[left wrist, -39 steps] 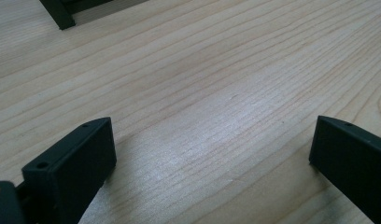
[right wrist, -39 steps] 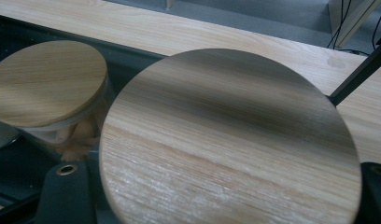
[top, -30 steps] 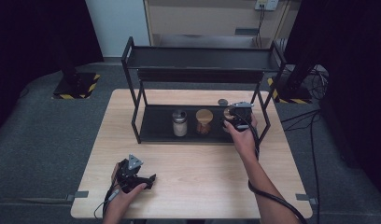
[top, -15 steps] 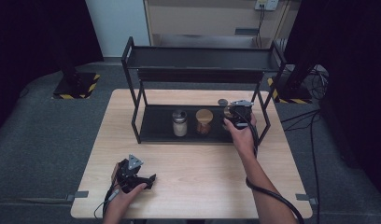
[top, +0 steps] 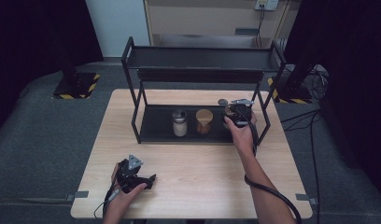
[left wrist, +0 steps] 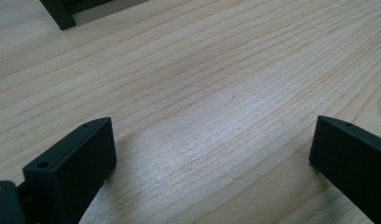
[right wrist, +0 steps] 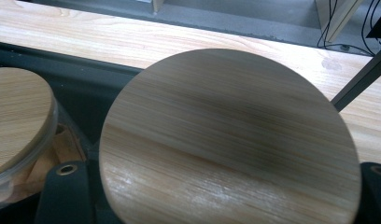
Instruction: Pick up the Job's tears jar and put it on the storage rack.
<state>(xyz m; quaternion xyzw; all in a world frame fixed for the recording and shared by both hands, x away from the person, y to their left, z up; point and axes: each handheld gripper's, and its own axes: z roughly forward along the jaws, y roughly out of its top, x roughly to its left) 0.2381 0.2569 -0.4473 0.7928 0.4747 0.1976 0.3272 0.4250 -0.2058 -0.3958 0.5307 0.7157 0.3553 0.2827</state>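
Right gripper (top: 236, 112): clamped on a wooden-lidded jar (right wrist: 228, 140), at the right end of the rack's lower shelf (top: 156, 128).
Jar's axis: upright, lid facing the gripper camera.
Neighbour: second wooden-lidded jar (top: 204, 120) just to its left; whether they touch is hard to tell.
Left gripper (top: 132, 173): jaws apart, parked on the table (top: 202, 172), well away.

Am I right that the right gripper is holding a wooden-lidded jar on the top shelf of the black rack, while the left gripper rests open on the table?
Not quite: the wooden-lidded jar in the right gripper sits on the lower shelf of the black rack, as the high view shows. The left gripper does rest open on the table.
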